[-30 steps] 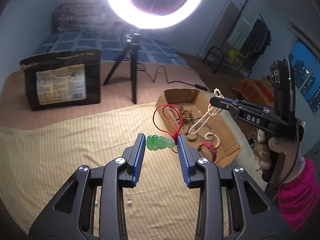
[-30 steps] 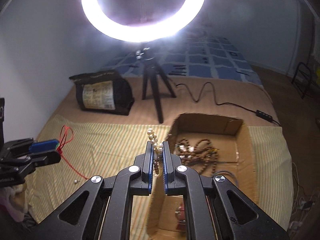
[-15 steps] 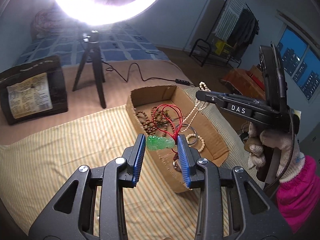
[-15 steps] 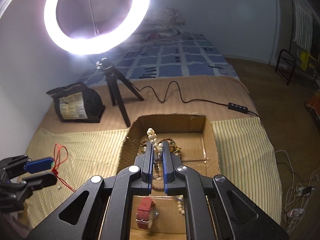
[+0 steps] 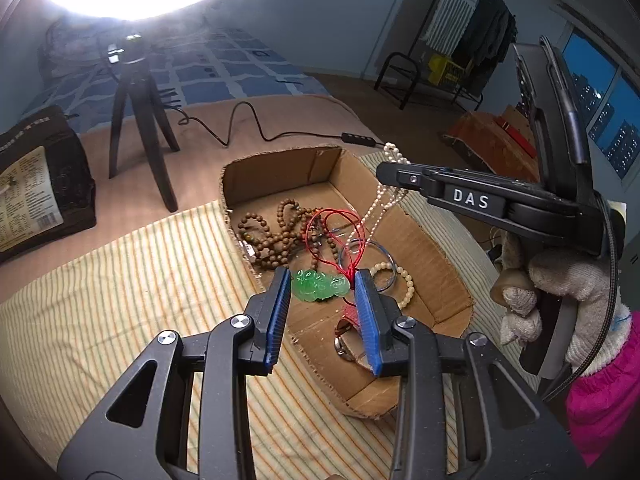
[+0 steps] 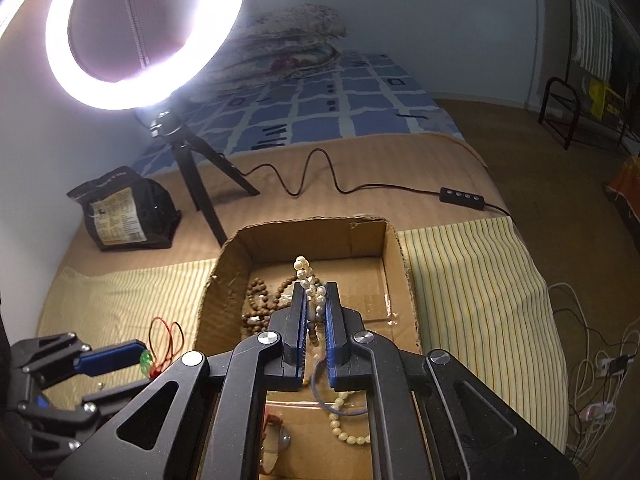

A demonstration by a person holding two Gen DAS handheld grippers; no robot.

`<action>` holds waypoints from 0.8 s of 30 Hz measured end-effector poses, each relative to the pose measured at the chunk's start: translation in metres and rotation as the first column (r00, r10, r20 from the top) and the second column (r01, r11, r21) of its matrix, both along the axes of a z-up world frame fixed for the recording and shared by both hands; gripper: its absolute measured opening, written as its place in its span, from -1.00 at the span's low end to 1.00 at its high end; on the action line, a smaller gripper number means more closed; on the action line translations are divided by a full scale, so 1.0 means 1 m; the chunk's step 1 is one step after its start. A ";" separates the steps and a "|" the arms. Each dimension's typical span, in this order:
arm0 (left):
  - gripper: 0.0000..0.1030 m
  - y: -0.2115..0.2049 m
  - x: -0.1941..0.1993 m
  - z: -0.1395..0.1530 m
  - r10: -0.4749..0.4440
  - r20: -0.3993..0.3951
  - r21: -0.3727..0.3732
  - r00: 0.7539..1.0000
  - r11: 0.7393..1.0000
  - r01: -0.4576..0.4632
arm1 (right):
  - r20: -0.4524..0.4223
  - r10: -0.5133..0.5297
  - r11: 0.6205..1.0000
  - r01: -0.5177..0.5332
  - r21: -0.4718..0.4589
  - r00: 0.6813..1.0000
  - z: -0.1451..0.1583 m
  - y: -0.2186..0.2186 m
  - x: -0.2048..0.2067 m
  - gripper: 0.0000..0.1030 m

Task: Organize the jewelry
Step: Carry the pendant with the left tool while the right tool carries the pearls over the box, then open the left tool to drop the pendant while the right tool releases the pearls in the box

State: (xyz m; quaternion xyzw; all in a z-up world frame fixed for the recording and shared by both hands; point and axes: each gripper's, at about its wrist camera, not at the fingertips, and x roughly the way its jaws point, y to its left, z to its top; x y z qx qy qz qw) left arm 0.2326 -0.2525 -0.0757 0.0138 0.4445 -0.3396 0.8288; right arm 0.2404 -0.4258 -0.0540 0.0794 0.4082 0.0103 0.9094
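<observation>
Left gripper [image 5: 322, 286] clamps green jade pendant [image 5: 319, 286] crosswise between blue pads, over near-left part of cardboard box [image 5: 438, 280]; red cord [image 5: 336, 232] loops up from pendant. Right gripper [image 6: 316, 316] clenched on pearl necklace [image 6: 310, 286], strand poking above fingertips, rest dangling into box. Brown bead strings [image 5: 276, 236], bangle, bracelet lie in box.
</observation>
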 end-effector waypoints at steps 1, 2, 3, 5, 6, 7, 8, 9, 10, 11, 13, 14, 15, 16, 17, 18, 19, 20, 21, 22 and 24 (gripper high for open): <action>-0.36 -0.003 0.000 -0.001 -0.002 -0.003 0.003 1.000 1.000 0.002 | -0.003 -0.004 1.000 0.004 0.004 1.000 -0.002 -0.002 0.001 -0.88; -0.36 -0.005 0.001 -0.002 -0.005 -0.005 0.006 1.000 1.000 0.005 | -0.007 -0.006 1.000 0.006 0.005 1.000 -0.004 -0.003 0.002 -0.88; -0.36 -0.006 0.000 -0.003 -0.005 -0.005 0.008 1.000 1.000 0.005 | -0.011 -0.008 1.000 0.008 0.003 1.000 -0.005 -0.004 0.003 -0.88; -0.36 -0.009 0.000 -0.004 -0.009 -0.008 0.012 1.000 1.000 0.009 | -0.018 -0.010 1.000 0.010 0.003 1.000 -0.008 -0.004 0.005 -0.88; -0.36 -0.010 0.000 -0.006 -0.010 -0.009 0.015 1.000 1.000 0.010 | -0.022 -0.012 1.000 0.012 0.004 1.000 -0.009 -0.005 0.006 -0.88; -0.36 -0.011 0.000 -0.006 -0.011 -0.011 0.017 1.000 1.000 0.011 | -0.026 -0.014 1.000 0.014 0.004 1.000 -0.011 -0.005 0.006 -0.88; -0.36 -0.012 0.000 -0.007 -0.011 -0.013 0.019 1.000 1.000 0.012 | -0.028 -0.014 1.000 0.014 0.003 1.000 -0.012 -0.006 0.007 -0.88; -0.36 -0.013 0.001 -0.008 -0.012 -0.015 0.021 1.000 1.000 0.012 | -0.030 -0.015 1.000 0.015 0.003 0.999 -0.012 -0.006 0.008 -0.88; -0.36 -0.013 0.001 -0.009 -0.011 -0.017 0.022 1.000 1.000 0.012 | -0.032 -0.017 1.000 0.017 0.005 0.999 -0.013 -0.006 0.008 -0.88; -0.36 -0.014 0.001 -0.009 -0.011 -0.020 0.024 1.000 1.000 0.011 | -0.033 -0.016 1.000 0.016 0.008 0.999 -0.013 -0.007 0.008 -0.88; -0.36 -0.015 0.002 -0.010 -0.014 -0.024 0.026 1.000 1.000 0.014 | -0.035 -0.016 1.000 0.016 0.008 0.999 -0.013 -0.007 0.008 -0.88; -0.36 -0.016 0.002 -0.010 -0.016 -0.025 0.028 1.000 0.999 0.017 | -0.034 -0.017 1.000 0.017 0.005 0.999 -0.013 -0.006 0.008 -0.87; -0.36 -0.016 0.002 -0.010 -0.018 -0.025 0.028 1.000 0.999 0.018 | -0.032 -0.019 1.000 0.019 0.005 0.999 -0.012 -0.006 0.008 -0.87; -0.36 -0.016 0.002 -0.010 -0.020 -0.025 0.027 0.999 0.999 0.021 | -0.029 -0.018 1.000 0.019 0.007 0.999 -0.012 -0.006 0.008 -0.87; -0.36 -0.016 0.002 -0.009 -0.021 -0.022 0.026 1.000 0.999 0.022 | -0.026 -0.018 1.000 0.019 0.011 0.999 -0.012 -0.006 0.008 -0.87; -0.36 -0.017 0.002 -0.009 -0.022 -0.020 0.033 1.000 0.999 0.023 | -0.026 -0.019 1.000 0.019 0.014 0.999 -0.012 -0.007 0.008 -0.86; -0.36 -0.017 0.002 -0.009 -0.021 -0.022 0.037 1.000 0.999 0.022 | -0.030 -0.020 1.000 0.021 0.018 0.999 -0.012 -0.007 0.008 -0.82; -0.34 -0.017 0.002 -0.009 -0.019 -0.026 0.040 0.999 0.999 0.020 | -0.031 -0.022 1.000 0.023 0.020 0.999 -0.012 -0.007 0.008 -0.59; -0.32 -0.017 0.003 -0.010 -0.019 -0.029 0.041 0.999 0.999 0.021 | -0.029 -0.027 0.999 0.027 0.022 0.999 -0.012 -0.007 0.008 -0.25; -0.32 -0.016 0.003 -0.010 -0.019 -0.031 0.041 0.999 0.999 0.020 | -0.024 -0.028 0.999 0.028 0.026 0.999 -0.011 -0.007 0.008 -0.12; -0.15 -0.015 0.003 -0.011 -0.017 -0.033 0.043 0.999 0.999 0.018 | -0.012 -0.034 0.999 0.034 0.033 0.999 -0.009 -0.008 0.007 0.00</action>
